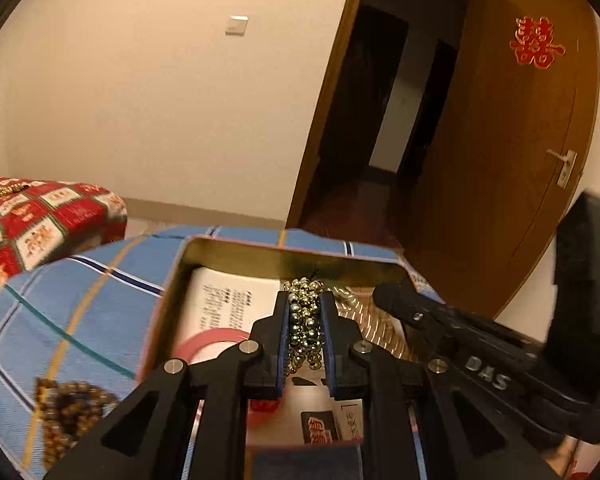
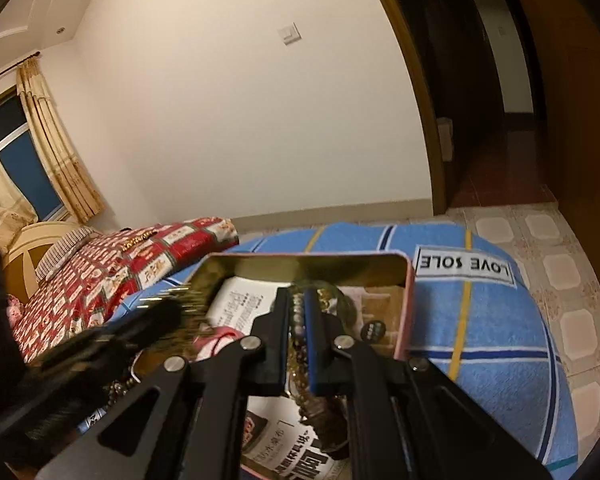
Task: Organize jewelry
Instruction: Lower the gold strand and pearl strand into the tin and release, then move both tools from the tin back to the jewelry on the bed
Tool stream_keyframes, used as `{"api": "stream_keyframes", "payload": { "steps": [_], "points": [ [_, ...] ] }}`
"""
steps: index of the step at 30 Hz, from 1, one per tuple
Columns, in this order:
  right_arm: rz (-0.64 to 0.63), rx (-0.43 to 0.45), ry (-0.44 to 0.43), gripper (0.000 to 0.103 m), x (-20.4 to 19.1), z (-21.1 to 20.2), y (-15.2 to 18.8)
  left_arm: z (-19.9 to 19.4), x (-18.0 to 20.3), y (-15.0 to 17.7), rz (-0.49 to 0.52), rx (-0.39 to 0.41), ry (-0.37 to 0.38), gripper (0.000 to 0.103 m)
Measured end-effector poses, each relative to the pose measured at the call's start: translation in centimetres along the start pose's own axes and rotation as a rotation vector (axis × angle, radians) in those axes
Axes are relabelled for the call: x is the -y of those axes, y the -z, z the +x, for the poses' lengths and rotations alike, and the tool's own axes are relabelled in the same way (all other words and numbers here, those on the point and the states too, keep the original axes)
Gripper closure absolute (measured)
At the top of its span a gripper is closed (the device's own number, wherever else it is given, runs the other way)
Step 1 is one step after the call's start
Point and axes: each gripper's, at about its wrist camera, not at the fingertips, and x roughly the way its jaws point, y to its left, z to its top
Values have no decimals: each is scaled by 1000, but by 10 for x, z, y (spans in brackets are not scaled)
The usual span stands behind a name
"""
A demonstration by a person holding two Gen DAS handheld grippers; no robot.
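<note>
An open pink-rimmed tin point(image 1: 180, 264) with a gold inside stands on a blue plaid cloth point(image 1: 80, 304), and printed paper point(image 1: 228, 304) lies in it. Over the tin, my left gripper point(image 1: 305, 298) is shut on a bunched string of shiny gold beads point(image 1: 306, 328). My right gripper point(image 2: 297, 296) is also over the tin point(image 2: 408, 300), shut on a strand of darker beads point(image 2: 298, 316) that hangs below its fingers. Each gripper shows in the other's view: the right gripper point(image 1: 386, 292) at the right, the left gripper point(image 2: 160, 312) blurred at the left.
A brown bead bracelet point(image 1: 72, 408) lies on the cloth left of the tin. A red patterned quilt point(image 1: 40, 216) with a gold piece point(image 1: 4, 192) on it sits further left. A "LOVE SOLE" label point(image 2: 464, 266) is on the cloth; beyond are a tiled floor point(image 2: 560, 272) and an open wooden door point(image 1: 520, 140).
</note>
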Motion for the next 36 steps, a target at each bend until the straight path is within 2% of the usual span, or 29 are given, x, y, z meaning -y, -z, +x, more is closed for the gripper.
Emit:
{"api": "stream_keyframes", "payload": {
  "steps": [1,4,6,8,10,11,12,13,15,22,26,32,36],
  "points": [
    [2,-3,3,89,1,0,1,3,1,2,6,-7,-6,89],
    [13,17,17,88,6,-8,-1,8,5,10,15,-32,-30,88],
    [25,46,29,88,11,-13,-4,14,8,12,27,-55,-37,78],
    [42,71,43,86,14,-18,-5,12,13,14,28,-54,-50,49],
    [47,81,58,83,15,-20,-6,5,15,15,13,-25,-56,39],
    [48,87,67,81,15,-20,-6,2,15,16,3,-18,-61,39],
    [50,89,70,72,16,-20,-6,1,16,16,-3,-18,-61,39],
    [53,91,71,56,16,-19,-6,1,14,16,-7,-17,-61,39],
    [61,110,81,42,17,-21,-7,-3,15,19,-4,-15,-77,39],
    [82,127,117,42,23,-21,-6,-23,18,34,14,16,-150,39],
    [44,145,164,42,17,-23,-2,-33,21,42,45,23,-206,39],
    [-36,153,227,42,-2,-26,10,-46,8,50,-6,25,-242,39],
    [-67,142,232,42,-14,-32,22,-53,4,56,-21,18,-262,39]
  ]
}}
